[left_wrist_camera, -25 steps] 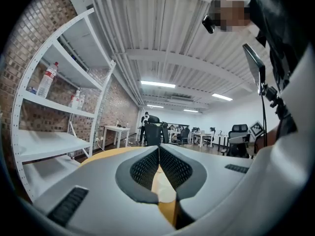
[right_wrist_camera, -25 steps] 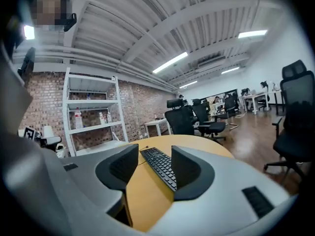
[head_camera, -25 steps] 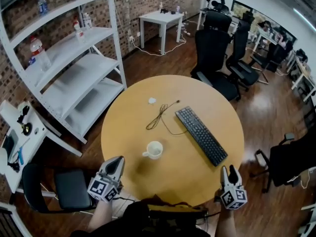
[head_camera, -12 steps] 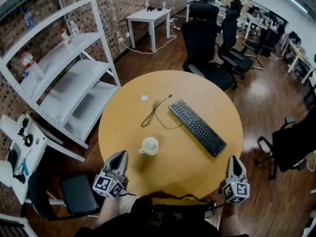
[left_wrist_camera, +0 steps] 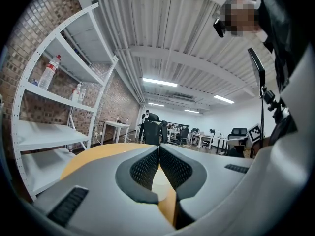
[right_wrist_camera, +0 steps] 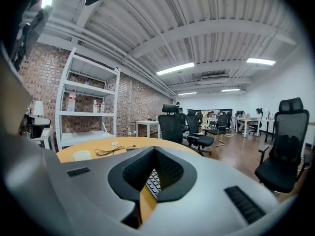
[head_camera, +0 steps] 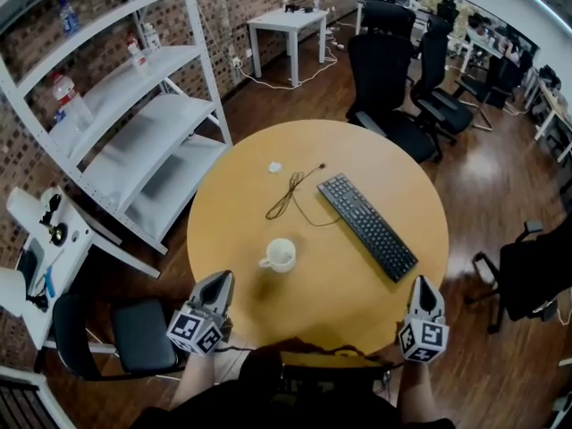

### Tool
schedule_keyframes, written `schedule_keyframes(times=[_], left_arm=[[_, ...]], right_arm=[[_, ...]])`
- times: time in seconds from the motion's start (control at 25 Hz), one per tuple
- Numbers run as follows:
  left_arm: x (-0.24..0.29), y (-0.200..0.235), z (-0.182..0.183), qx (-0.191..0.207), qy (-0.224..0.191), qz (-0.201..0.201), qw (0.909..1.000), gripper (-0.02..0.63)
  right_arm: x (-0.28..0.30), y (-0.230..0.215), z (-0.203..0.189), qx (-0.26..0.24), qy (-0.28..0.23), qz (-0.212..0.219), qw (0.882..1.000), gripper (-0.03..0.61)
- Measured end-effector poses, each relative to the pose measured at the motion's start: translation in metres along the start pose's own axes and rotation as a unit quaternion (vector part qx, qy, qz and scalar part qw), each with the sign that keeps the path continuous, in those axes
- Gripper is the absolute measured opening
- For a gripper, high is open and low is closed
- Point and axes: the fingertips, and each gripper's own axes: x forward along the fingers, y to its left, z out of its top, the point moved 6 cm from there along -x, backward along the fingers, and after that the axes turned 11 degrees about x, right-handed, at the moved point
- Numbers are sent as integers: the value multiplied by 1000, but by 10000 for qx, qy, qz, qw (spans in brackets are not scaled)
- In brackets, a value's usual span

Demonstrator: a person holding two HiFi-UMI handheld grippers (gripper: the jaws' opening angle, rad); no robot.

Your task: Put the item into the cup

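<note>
A white cup (head_camera: 280,255) stands on the round wooden table (head_camera: 393,186), near its front left, handle to the left. The cup (right_wrist_camera: 81,155) also shows at the left of the right gripper view. A small white item (head_camera: 275,166) lies at the far left of the table beside a black cable (head_camera: 290,195). My left gripper (head_camera: 221,280) hovers at the table's near left edge, shut and empty. My right gripper (head_camera: 422,281) is at the near right edge, jaws shut with nothing between them. In the right gripper view the jaws (right_wrist_camera: 155,150) point across the table.
A black keyboard (head_camera: 366,226) lies diagonally right of the cup. A white shelf unit (head_camera: 116,123) stands to the left. Black office chairs (head_camera: 393,79) crowd the far side, and another chair (head_camera: 134,338) sits by my left gripper. A small white table (head_camera: 290,21) is further back.
The right gripper's jaws have closed from open to shut. Both grippers have stayed by the table's near edge while the head view shifted a little.
</note>
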Motion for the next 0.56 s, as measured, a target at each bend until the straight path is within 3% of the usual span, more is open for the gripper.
schedule_keyframes(times=[0.16, 0.56], left_arm=[[-1, 0, -4, -55, 57, 85, 9999, 5], [7, -3, 4, 75, 191, -212, 9996, 5]], right_arm=[[1, -3, -2, 66, 6, -151, 9999, 4], [-3, 11, -8, -74, 225, 52, 9997, 3]])
